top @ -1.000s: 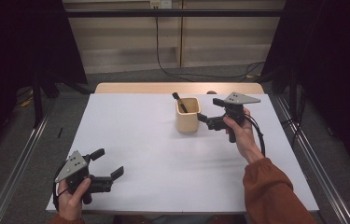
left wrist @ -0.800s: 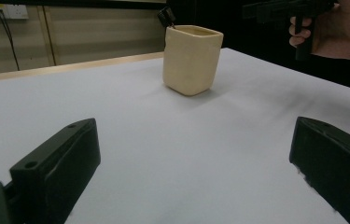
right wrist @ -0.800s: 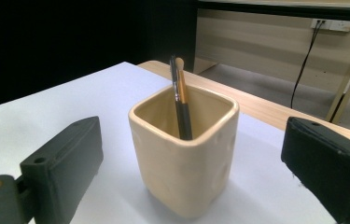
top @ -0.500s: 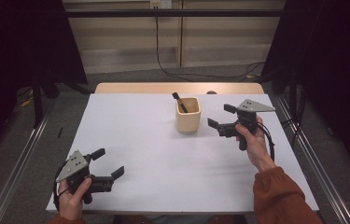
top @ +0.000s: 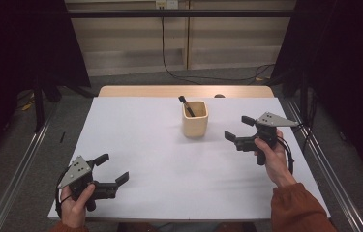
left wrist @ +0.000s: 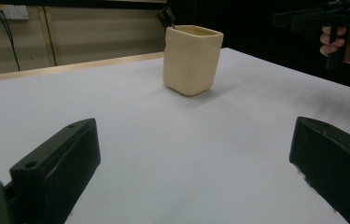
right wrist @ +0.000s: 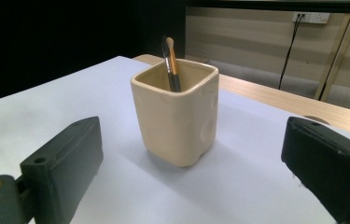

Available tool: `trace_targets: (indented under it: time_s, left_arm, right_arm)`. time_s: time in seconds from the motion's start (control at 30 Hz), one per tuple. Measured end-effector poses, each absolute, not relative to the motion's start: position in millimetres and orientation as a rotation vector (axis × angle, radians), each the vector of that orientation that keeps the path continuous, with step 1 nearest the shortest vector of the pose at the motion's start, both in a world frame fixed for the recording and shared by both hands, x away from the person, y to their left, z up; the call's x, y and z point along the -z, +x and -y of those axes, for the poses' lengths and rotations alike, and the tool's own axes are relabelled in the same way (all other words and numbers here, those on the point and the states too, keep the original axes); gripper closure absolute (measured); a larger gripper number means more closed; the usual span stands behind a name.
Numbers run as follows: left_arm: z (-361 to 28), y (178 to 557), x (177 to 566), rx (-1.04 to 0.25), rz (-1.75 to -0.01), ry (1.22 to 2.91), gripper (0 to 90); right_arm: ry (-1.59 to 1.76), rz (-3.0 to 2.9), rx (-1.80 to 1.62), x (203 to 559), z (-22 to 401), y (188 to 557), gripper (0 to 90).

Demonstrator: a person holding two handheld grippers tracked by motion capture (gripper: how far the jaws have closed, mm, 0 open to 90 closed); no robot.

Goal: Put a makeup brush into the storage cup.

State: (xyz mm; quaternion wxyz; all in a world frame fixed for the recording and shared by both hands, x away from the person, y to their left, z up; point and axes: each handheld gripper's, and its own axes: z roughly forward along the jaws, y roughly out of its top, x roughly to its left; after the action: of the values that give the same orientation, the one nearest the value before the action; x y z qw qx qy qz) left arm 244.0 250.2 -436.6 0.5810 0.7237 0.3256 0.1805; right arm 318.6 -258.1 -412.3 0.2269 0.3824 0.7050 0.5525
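While the left gripper (top: pixel 105 170) rests apart-fingered on the worktop (top: pixel 145 145), the right gripper (top: pixel 239 129), fingers apart, faces the cup (top: pixel 195 119) holding a brush (right wrist: pixel 171 65), likely needing a forward reach next.

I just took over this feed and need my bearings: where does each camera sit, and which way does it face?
High view: above the person's side, looking forward and down on the white table; both hands, left gripper, right gripper.
Left gripper view: low on the left gripper, facing the cream square ceramic cup; the right gripper farther off.
Right gripper view: low on the right gripper, facing the cup and its brush.
All views share the cup.
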Motion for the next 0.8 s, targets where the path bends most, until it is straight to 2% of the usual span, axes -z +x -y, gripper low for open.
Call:
trace_targets:
  time_s: [0.8]
  left_arm:
    - [-251.9,242.6,436.0,-0.430,-0.762,1.687,1.8]
  right_arm:
    - [1.116,-1.916,-1.480,426.7,280.3,273.3,4.9]
